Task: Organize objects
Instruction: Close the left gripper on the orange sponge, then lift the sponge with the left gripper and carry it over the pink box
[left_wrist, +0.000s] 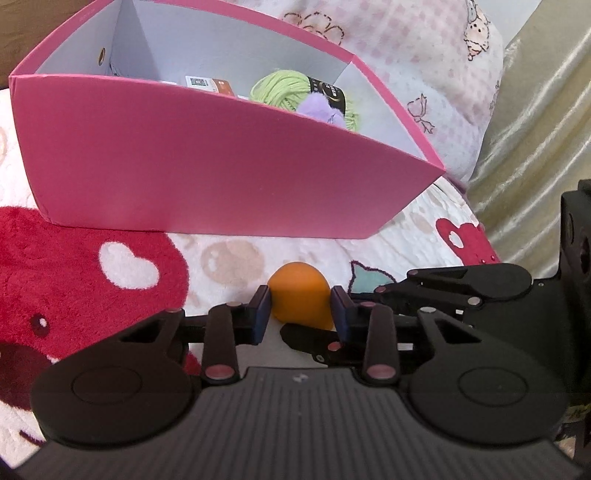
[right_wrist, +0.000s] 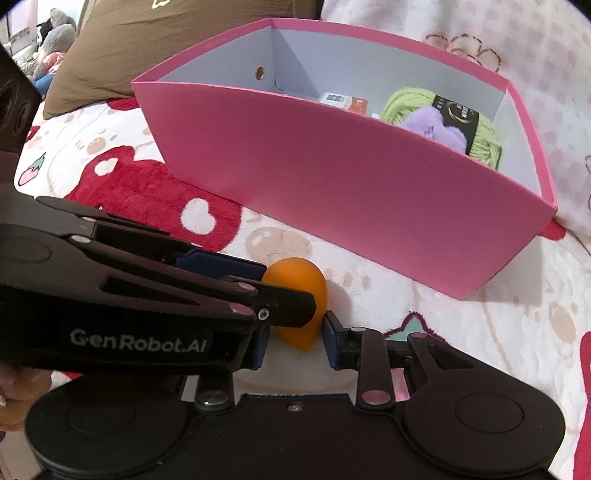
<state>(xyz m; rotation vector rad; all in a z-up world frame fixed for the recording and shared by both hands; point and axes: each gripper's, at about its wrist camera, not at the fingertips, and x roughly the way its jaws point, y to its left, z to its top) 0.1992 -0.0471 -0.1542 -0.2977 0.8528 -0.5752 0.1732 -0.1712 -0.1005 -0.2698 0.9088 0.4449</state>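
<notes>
An orange egg-shaped sponge (left_wrist: 299, 295) lies on the fleece blanket in front of a pink box (left_wrist: 207, 162). My left gripper (left_wrist: 301, 314) has its blue pads on either side of the sponge, touching or nearly touching it. My right gripper (right_wrist: 293, 341) also has the sponge (right_wrist: 301, 306) between its fingers, at its narrow end. The left gripper crosses the right wrist view from the left. The pink box (right_wrist: 332, 184) holds a green yarn ball (right_wrist: 417, 103), a purple fluffy thing (right_wrist: 432, 125) and small cards (right_wrist: 343, 101).
A patterned white and red fleece blanket (left_wrist: 110, 266) covers the bed. A pink-checked pillow (left_wrist: 424, 55) lies behind the box. A brown pillow (right_wrist: 122, 48) is at the back left. A golden curtain (left_wrist: 535, 129) hangs at the right.
</notes>
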